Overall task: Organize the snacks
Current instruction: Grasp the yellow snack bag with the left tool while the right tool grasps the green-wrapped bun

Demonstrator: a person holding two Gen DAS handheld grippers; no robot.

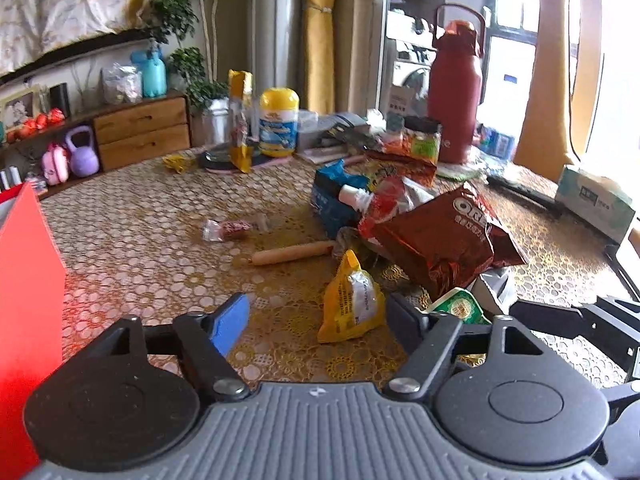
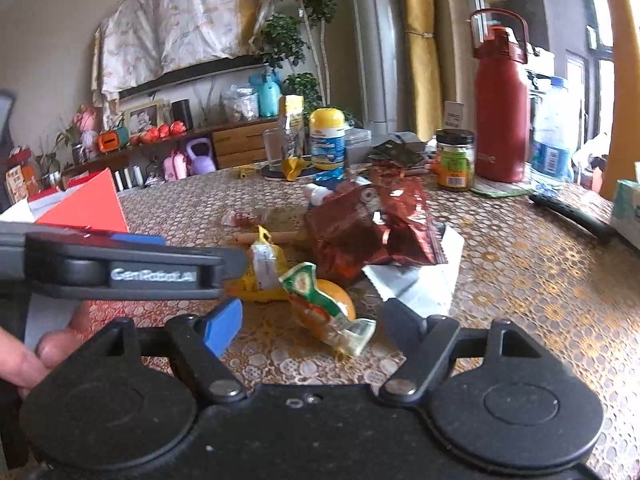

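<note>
A small yellow snack packet [image 1: 350, 304] stands on the patterned table [image 1: 140, 240] between the fingers of my left gripper [image 1: 316, 304]. The gripper is open: the packet is close to the right finger and well away from the blue pad [image 1: 230, 324]. A green-and-orange snack packet [image 2: 328, 312] lies between the fingers of my right gripper [image 2: 312, 306], which is open and not pressing on it. The right wrist view has the left gripper [image 2: 120, 272] reaching in from the left beside the yellow packet [image 2: 264, 268]. A brown Oreo bag [image 1: 440, 236] lies just beyond.
A red box [image 1: 24, 280] stands at the left edge. A sausage stick [image 1: 292, 254], a wrapped sweet [image 1: 226, 230] and a blue bag [image 1: 332, 196] lie mid-table. A red flask [image 1: 456, 88], a yellow-lidded bottle [image 1: 279, 122], a jar [image 2: 455, 160] and a tissue box [image 1: 596, 200] stand further back.
</note>
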